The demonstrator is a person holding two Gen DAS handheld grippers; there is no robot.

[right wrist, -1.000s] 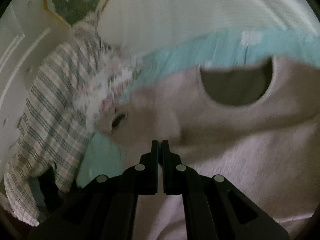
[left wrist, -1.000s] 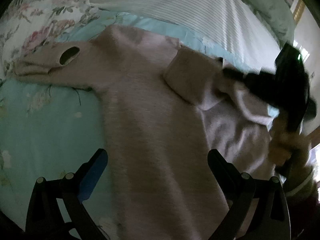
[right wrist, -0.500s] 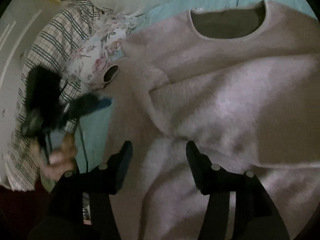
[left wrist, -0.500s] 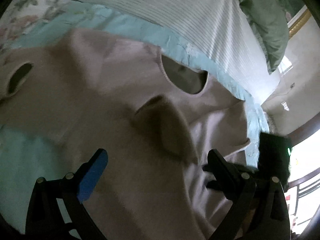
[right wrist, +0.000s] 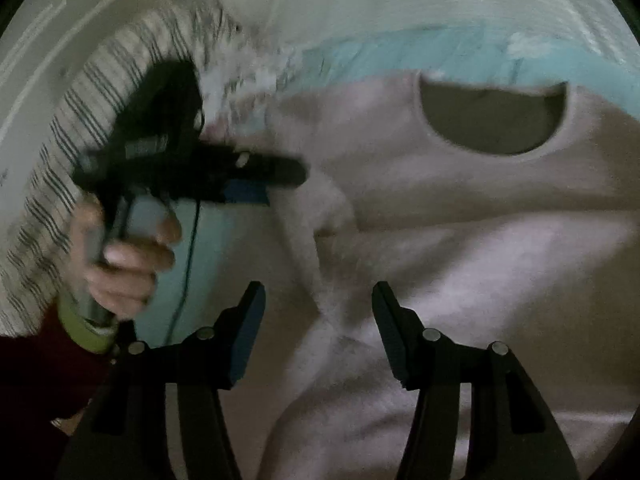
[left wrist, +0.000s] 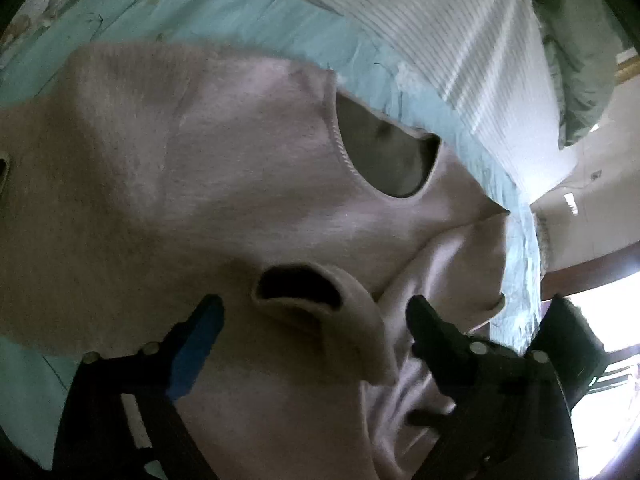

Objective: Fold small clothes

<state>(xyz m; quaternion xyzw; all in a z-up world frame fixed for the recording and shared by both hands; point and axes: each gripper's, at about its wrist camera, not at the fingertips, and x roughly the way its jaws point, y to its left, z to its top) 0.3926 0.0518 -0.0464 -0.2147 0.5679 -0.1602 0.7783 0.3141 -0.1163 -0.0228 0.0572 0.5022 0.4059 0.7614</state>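
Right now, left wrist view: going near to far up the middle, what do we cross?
Sleeve cuff between the open fingers → sweater body → neck hole → teal sheet → white striped bedding.

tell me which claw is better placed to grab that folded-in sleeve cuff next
Left. The left claw is open with the sleeve cuff lying between its fingers. The right claw is also open but faces the sweater body, with no cuff between its fingers.
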